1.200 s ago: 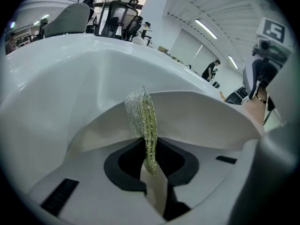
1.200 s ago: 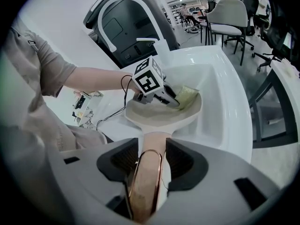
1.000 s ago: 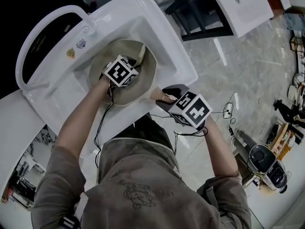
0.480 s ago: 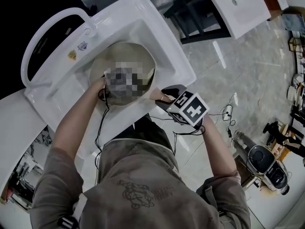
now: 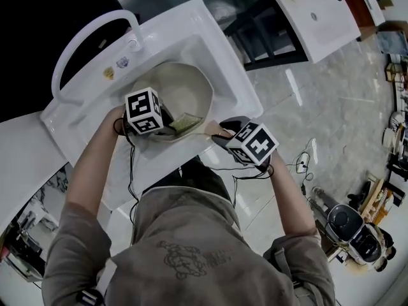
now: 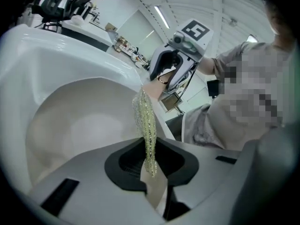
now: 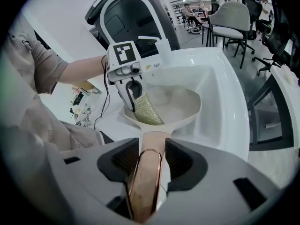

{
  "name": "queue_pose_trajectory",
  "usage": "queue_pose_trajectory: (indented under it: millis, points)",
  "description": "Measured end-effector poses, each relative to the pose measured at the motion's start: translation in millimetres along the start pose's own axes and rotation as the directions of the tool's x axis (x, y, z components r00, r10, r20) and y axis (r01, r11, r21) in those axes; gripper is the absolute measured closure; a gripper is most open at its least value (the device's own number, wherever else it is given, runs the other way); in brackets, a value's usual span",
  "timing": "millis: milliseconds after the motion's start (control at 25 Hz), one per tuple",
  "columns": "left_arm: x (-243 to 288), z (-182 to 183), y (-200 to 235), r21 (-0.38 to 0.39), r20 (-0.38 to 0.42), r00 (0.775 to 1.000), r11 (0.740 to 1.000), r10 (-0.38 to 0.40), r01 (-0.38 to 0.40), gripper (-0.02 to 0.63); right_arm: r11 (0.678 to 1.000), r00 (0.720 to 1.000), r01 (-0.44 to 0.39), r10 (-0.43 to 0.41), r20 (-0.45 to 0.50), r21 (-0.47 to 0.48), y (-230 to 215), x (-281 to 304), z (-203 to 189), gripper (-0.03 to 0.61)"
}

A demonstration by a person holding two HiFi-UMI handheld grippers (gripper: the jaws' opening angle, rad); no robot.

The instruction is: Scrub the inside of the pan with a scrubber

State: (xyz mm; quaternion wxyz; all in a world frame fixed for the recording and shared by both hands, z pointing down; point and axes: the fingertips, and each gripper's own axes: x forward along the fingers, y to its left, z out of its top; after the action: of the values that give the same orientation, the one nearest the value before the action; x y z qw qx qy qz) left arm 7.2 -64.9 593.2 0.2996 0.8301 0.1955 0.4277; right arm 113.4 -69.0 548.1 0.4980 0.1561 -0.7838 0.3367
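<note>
A cream pan sits in the white sink. Its pale handle with a copper ring runs back between the jaws of my right gripper, which is shut on it. My left gripper is shut on a flat yellow-green mesh scrubber. The scrubber lies against the pan's inner wall on the side nearest the handle.
A white arched faucet rises at the sink's far left rim. Right of the sink lie a marble floor, a dark stool frame and a second white basin. Cables trail from both grippers.
My left gripper has moved with the scrubber from the middle of the pan toward its near, handle-side wall. The right gripper has kept its hold on the handle.
</note>
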Motion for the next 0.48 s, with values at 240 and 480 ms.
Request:
queue_pose_trajectory:
  millis: [240, 480]
  points:
    - [-39.7, 12.0, 7.8, -0.117, 0.173, 0.948, 0.961, 0.269, -0.251, 0.549, 0.997, 0.996, 0.076, -0.077, 0.051, 0.014, -9.6, -17.4, 10.1, 0.397]
    - [-75.7, 34.4, -23.6, -0.176, 0.356, 0.850, 0.921, 0.388, -0.346, 0.549, 0.987, 0.978, 0.159, -0.155, 0.139, -0.014, -14.6, -53.9, 37.3, 0.399]
